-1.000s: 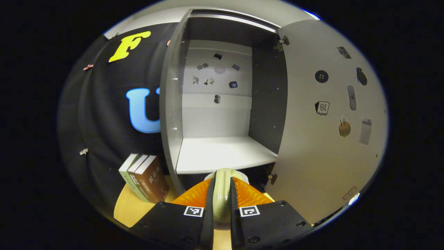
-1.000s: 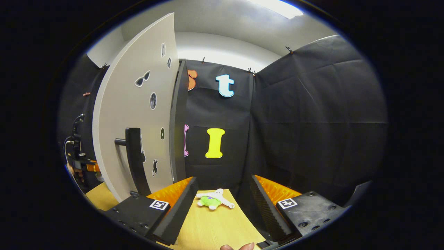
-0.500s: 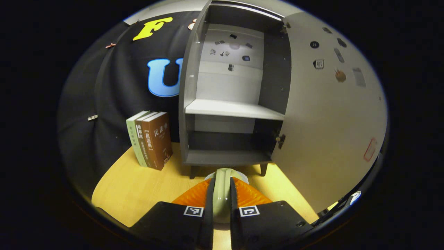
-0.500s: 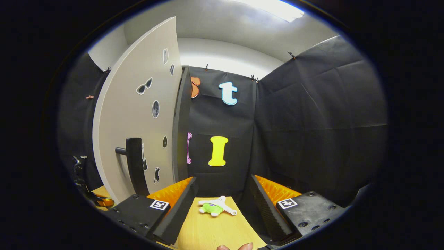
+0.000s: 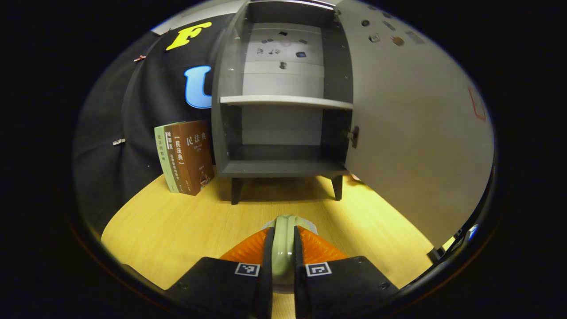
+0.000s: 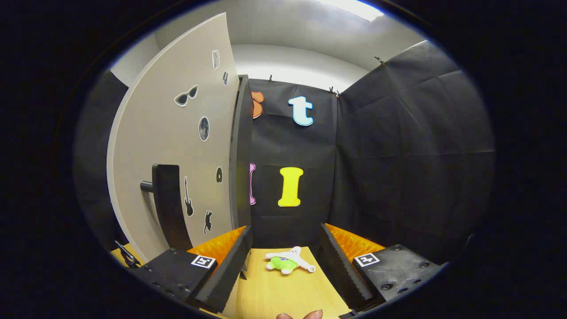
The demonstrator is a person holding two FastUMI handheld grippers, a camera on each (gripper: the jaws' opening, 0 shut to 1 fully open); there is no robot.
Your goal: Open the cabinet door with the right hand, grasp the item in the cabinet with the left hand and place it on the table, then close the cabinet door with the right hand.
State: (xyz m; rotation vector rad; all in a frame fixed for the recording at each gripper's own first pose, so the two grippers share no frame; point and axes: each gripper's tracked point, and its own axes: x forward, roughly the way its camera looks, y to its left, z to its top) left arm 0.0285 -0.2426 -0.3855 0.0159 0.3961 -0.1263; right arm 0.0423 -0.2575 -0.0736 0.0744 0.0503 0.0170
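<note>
In the left gripper view, the left claw (image 5: pixel 283 252) is clenched on a pale green item (image 5: pixel 283 248), its two fingers pressing the item's narrow sides. The item stands edge-on between them, and a white rim shows at its far end; what it is cannot be told. The claw hangs above the yellow wooden desk (image 5: pixel 177 226), with bare desk spreading out ahead and to both sides.

Farther ahead stands the grey cabinet (image 5: pixel 226 133) on short dark legs, its front edge well apart from the claw. Its door (image 5: pixel 412 133) is swung wide to the right, leaving the front open. Inside, a pale shelf (image 5: pixel 283 102) divides an upper compartment from a lower one; small stickers dot the back panel and the door's inner face, too small to read. Left of the cabinet, just beside its side wall, three books (image 5: pixel 186 155) stand upright against the black cloth wall. Their spines carry Chinese writing.

In the right gripper view, the right claw (image 6: pixel 285 261) is released, its fingers spread wide above the desk. Between them, farther off, a small green and white plush toy (image 6: pixel 288 263) lies on the desk. To the left, the door's outer face carries a dark handle (image 6: pixel 166 199) and stickers of sunglasses, a moon, a guitar and a cat.
</note>
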